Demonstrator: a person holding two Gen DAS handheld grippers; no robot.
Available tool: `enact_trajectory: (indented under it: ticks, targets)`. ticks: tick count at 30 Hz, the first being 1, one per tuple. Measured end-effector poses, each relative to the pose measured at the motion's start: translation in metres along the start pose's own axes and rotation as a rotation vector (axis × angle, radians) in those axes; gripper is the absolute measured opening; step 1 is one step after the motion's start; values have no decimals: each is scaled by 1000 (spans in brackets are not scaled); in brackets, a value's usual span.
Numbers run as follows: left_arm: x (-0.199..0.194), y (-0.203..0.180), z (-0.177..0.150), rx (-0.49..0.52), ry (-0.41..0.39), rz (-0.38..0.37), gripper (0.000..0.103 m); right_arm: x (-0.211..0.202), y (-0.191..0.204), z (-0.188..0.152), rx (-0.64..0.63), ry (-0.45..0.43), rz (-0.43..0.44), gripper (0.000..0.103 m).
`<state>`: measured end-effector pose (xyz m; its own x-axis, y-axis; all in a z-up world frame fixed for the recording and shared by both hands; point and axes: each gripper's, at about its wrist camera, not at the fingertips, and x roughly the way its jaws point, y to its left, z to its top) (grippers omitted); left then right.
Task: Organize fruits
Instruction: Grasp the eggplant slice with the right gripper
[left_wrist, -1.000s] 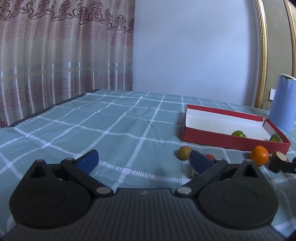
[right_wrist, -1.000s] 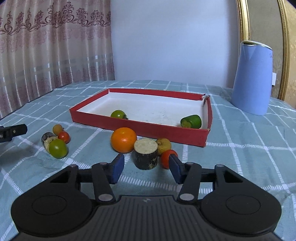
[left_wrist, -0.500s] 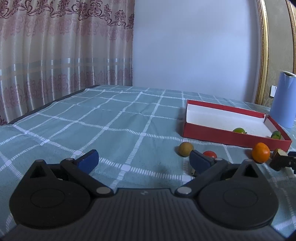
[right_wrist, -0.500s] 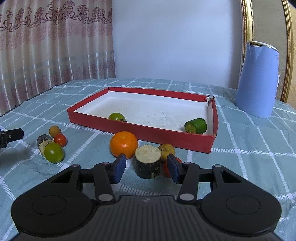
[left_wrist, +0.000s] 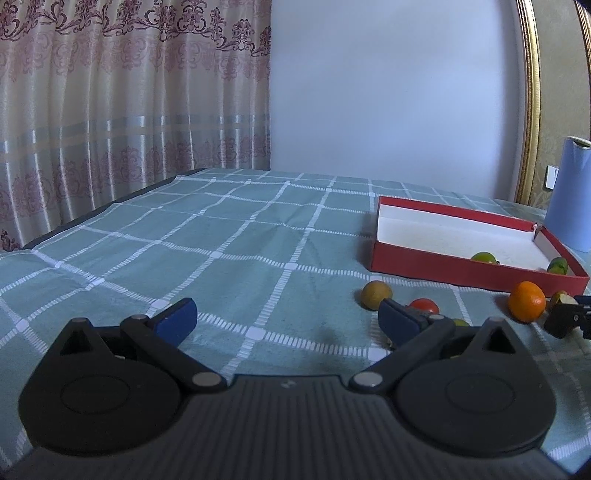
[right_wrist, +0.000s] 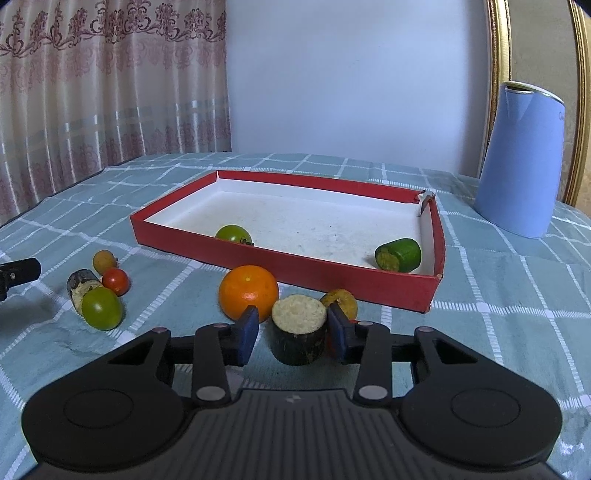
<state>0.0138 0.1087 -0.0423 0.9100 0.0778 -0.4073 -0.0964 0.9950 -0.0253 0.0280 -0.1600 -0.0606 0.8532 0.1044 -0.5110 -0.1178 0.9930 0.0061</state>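
The right tool (right_wrist: 291, 329) stood spread around the dark stump-like piece (right_wrist: 298, 334) before the red tray (right_wrist: 332, 267), ready to pinch it, while the left tool (left_wrist: 284, 319) waited spread and empty.

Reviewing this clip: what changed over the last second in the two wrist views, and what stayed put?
The right gripper advanced and narrowed around the dark cut stump; its right pad looks against it, the left pad still short, so no firm grip yet. The left gripper stayed open over bare cloth, its view shifting slightly. The orange, the red tray and its two green pieces are unmoved.
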Motion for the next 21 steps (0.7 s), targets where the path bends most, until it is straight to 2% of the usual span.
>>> enact_trajectory:
  ticks: [2, 4, 14, 21]
  targets:
    - [0, -1, 0, 0, 3, 5, 103, 1, 2, 0, -11, 2, -7, 39]
    - [0, 0, 0, -2, 3, 5, 103, 2, 5, 0, -25, 3, -21, 32]
    - [-1, 0, 0, 0, 6, 11, 103, -4, 4, -2, -11, -24, -33, 32]
    - [-1, 1, 0, 4, 8, 14, 103, -21, 2, -2, 15, -75, 6, 32]
